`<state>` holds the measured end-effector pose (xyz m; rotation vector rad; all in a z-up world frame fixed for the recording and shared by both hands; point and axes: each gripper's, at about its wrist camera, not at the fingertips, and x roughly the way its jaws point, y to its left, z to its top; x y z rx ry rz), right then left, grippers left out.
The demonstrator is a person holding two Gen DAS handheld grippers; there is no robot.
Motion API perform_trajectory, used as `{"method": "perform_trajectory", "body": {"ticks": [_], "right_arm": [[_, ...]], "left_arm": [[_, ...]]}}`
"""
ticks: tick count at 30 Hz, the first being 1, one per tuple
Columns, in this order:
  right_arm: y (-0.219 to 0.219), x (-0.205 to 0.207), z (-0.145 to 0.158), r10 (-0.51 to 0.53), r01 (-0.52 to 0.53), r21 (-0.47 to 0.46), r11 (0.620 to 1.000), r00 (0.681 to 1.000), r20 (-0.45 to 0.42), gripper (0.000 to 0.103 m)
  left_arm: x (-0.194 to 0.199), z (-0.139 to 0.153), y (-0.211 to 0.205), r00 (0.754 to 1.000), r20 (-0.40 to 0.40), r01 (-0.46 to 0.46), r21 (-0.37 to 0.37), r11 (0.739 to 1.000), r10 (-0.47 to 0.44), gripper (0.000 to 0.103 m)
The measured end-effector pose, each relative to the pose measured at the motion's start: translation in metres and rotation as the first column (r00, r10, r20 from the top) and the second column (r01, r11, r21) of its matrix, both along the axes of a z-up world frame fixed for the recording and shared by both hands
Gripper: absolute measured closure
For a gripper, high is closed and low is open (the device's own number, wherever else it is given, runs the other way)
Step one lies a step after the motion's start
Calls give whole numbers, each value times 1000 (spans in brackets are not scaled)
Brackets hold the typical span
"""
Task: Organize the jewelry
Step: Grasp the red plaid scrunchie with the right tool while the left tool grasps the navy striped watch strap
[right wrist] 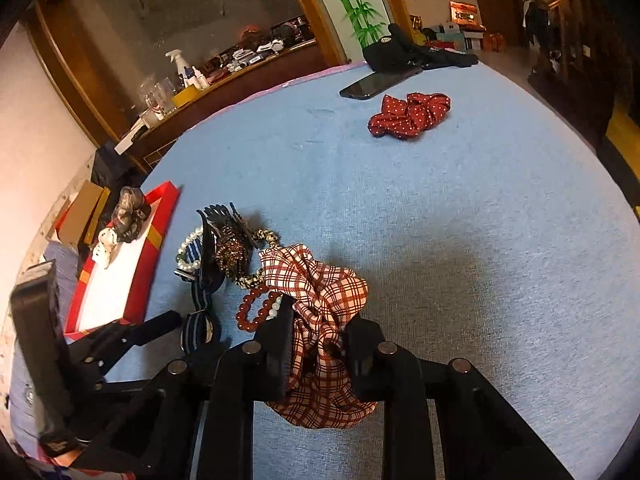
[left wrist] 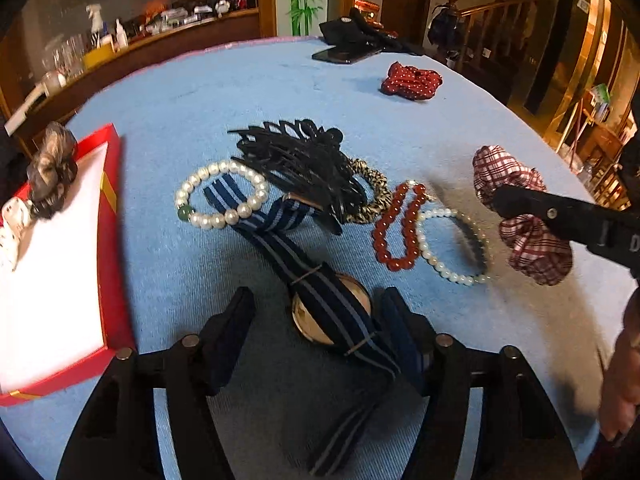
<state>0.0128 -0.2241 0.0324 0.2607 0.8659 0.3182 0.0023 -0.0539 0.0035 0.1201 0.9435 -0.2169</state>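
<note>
Left wrist view: left claw (left wrist: 316, 320) apart, fingers either side of the striped-strap watch (left wrist: 332, 316) on the blue worktop (left wrist: 240, 88); pearl bracelet (left wrist: 222, 194) at 11 o'clock of it, red bead bracelet (left wrist: 400, 226) at 1 o'clock, red box (left wrist: 110, 216) at 9 o'clock. Right wrist view: right claw (right wrist: 318, 336) clamped on the plaid scrunchie (right wrist: 320, 280), red dotted scrunchie (right wrist: 408, 114) well apart at 1 o'clock.

Blue-covered table (left wrist: 280, 88): red box (left wrist: 110, 216), jewelry pile, seemingly a phone (left wrist: 344, 55).
</note>
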Motion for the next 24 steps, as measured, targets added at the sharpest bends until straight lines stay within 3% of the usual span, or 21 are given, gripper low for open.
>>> {"method": "perform_trajectory", "body": {"ticks": [3,5,10,13,18,20,24], "right_arm": [[5,-1,2,5,-5,4,1000,1000,10,79],[6,-3,4,12,-12,5,1000,1000,23,79],[7,-8,10,26,-28,19,999,998,63,79],[9,-11,14,39,-41,28,999,995,94,79],[12,-18,23,51,-57,37,998,988,149,79],[13,-19,25,57,-64,38,997,985,163,79],[17,-17,22,63,-67,16,998,986,153,79]], "left_arm": [[-5,1,-2,999,31,33,3,999,-33,60],[-8,1,-2,998,44,38,14,999,-39,60],[-12,9,19,997,71,18,-49,999,-15,61],[-22,24,26,986,166,17,-78,997,-4,61],[-43,51,31,933,361,21,-103,994,18,61],[-45,54,29,923,383,23,-88,996,13,61],[-40,50,25,933,361,25,-65,998,0,61]]}}
